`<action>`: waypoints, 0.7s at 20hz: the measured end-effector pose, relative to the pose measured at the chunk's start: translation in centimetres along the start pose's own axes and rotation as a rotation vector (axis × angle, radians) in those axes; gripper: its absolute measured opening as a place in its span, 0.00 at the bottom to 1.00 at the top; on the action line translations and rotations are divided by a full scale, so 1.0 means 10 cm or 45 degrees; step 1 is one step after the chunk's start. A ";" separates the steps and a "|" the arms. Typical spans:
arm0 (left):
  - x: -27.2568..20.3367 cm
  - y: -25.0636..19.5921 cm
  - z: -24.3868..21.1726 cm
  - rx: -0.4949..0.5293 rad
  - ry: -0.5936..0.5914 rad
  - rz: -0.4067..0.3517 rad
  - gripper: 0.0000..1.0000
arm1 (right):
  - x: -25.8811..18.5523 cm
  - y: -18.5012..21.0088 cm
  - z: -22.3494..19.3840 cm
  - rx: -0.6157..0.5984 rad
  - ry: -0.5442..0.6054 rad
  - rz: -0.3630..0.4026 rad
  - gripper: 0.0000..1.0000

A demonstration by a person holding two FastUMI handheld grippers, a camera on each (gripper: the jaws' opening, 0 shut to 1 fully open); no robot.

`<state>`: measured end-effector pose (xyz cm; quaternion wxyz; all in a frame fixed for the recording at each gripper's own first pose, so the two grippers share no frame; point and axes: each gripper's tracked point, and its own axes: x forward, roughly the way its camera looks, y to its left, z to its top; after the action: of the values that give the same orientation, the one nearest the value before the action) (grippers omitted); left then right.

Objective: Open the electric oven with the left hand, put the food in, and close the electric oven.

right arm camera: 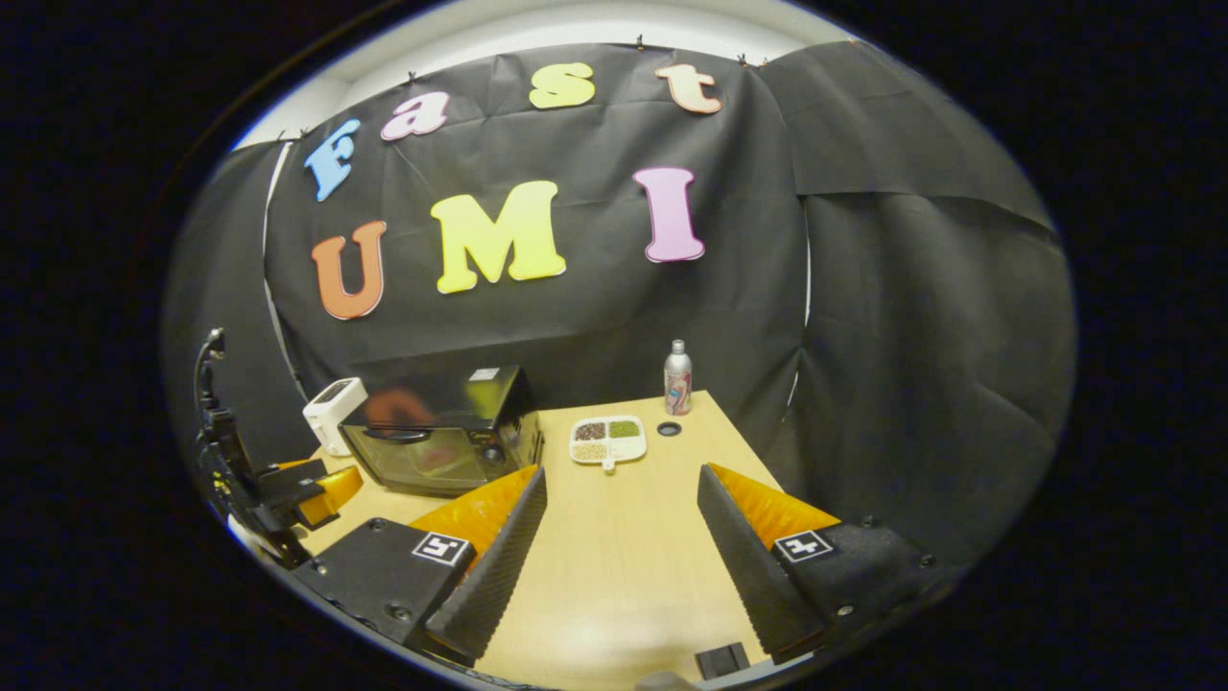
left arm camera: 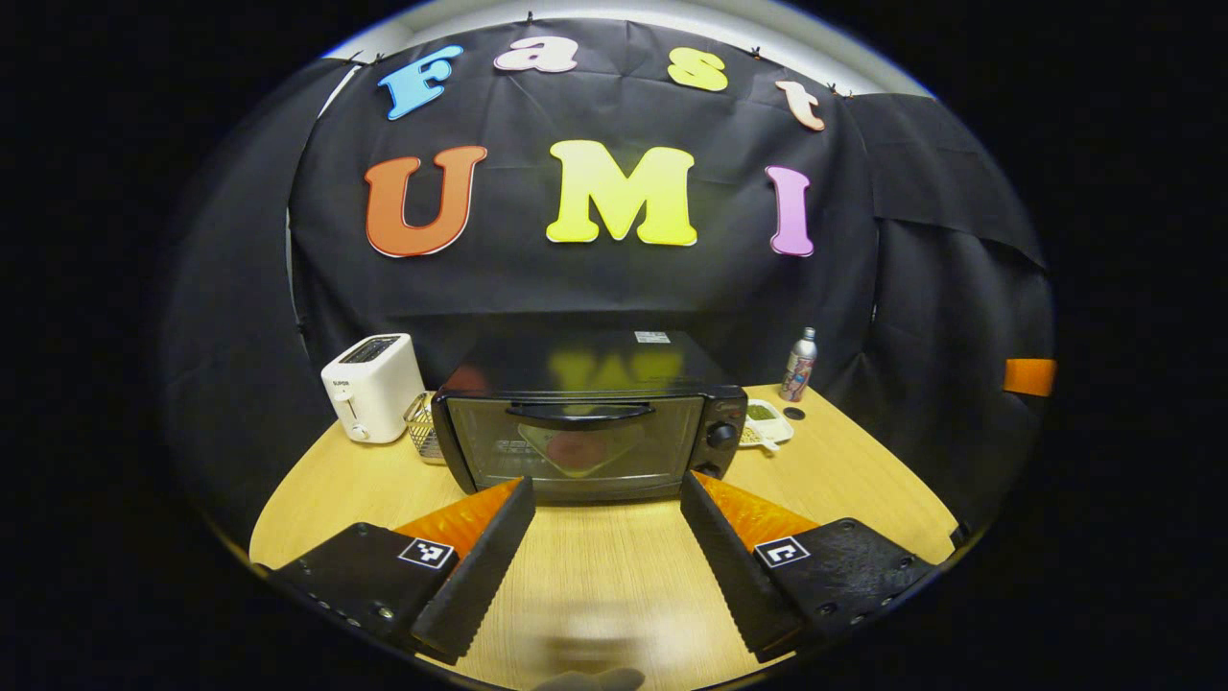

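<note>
The left hand-held gripper [left arm camera: 606, 566] fills the bottom of the left gripper view with its two fingers spread wide apart and nothing between them, hanging over the bare wooden desk [left arm camera: 614, 566]. Straight ahead of it, at the centre of that frame, stands the black electric oven [left arm camera: 587, 422] with its door shut; the dark handle [left arm camera: 580, 412] runs across the top of the glass, and two knobs [left arm camera: 721, 435] sit on its right panel. Something reddish lies behind the glass, too dim to name. To the left of the oven stands a white toaster [left arm camera: 372, 386], with a small wire basket [left arm camera: 422, 429] between them. To the right lies a white divided dish [left arm camera: 767, 422], and beyond it a slim bottle [left arm camera: 798, 365] stands upright near the wall. In the right gripper view the right hand-held gripper [right arm camera: 622, 552] is likewise held open and empty at the bottom of the frame, over the desk. The oven appears in the left middle of that view, the divided dish near the centre, and the left hand-held gripper at the lower left edge, in front of the oven.
</note>
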<state>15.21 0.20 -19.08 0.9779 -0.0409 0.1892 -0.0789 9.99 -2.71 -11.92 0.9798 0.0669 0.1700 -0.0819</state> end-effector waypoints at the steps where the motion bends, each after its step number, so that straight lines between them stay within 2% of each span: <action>1: -0.12 -0.03 0.02 0.005 -0.002 -0.015 0.98 | -0.04 0.06 0.03 -0.005 -0.022 0.007 0.96; 4: -0.59 0.00 0.21 0.013 -0.070 0.011 0.98 | -0.24 0.21 0.18 -0.020 -0.080 0.061 0.96; 5: -0.76 0.01 0.33 0.018 -0.109 0.036 0.98 | -0.35 0.23 0.29 -0.028 -0.114 0.078 1.00; 6: -0.93 0.02 0.43 0.021 -0.139 0.063 0.97 | -0.46 0.21 0.37 -0.041 -0.145 0.089 0.95; 8: -1.31 0.01 0.66 0.009 -0.210 0.117 0.98 | -0.71 0.17 0.56 -0.047 -0.215 0.124 0.96; 12: -1.96 -0.18 0.93 0.018 -0.334 0.184 0.97 | -1.20 -0.17 0.84 -0.056 -0.343 0.129 0.95; 14: -2.27 -0.30 0.97 0.035 -0.364 0.210 0.97 | -1.38 -0.36 0.85 -0.057 -0.375 0.124 0.95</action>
<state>-2.35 1.54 -1.56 0.9985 -0.0226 0.0495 0.0057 -0.77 -5.69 0.36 0.9982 0.0404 0.0226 -0.0394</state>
